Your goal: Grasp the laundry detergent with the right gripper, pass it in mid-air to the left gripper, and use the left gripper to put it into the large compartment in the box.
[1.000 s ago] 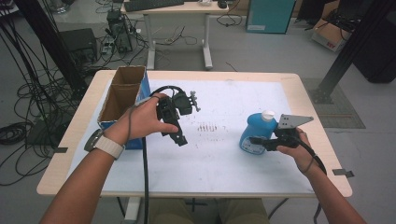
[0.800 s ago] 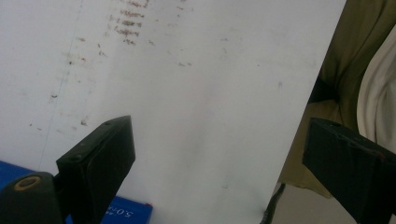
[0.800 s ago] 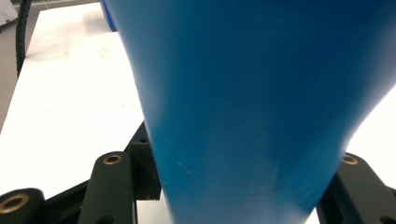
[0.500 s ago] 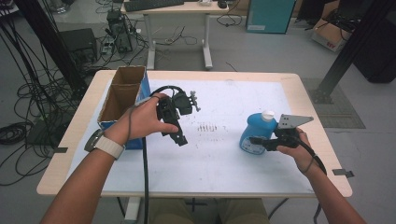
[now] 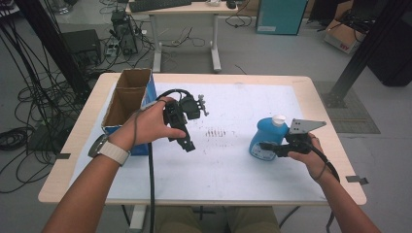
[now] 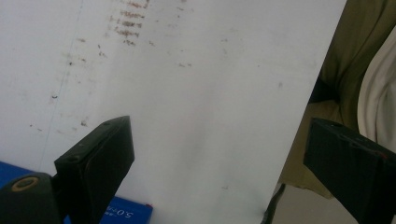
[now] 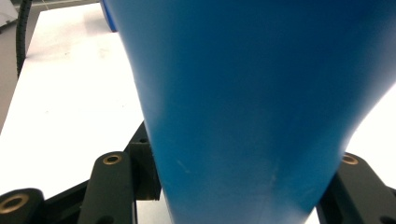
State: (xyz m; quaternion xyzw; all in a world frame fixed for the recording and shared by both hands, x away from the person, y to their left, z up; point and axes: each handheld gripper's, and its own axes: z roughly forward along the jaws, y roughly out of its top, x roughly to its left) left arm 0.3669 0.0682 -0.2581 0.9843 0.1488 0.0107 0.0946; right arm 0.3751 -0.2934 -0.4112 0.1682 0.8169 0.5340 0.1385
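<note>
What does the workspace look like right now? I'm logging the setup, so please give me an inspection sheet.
Surface: white table top with a patch of small dark marks near the middle.
Job's things: blue bottle with a white cap, standing at the right.
Clutter: open cardboard box with blue sides at the left edge.
Grippers: right gripper shut on the blue bottle; left gripper open, held above the table, nothing between its jaws.
Cables: a black cable trails from the left gripper toward the near edge; more cables lie on the floor at the left.
Surroundings: a desk with a keyboard behind the table, grey floor.
</note>
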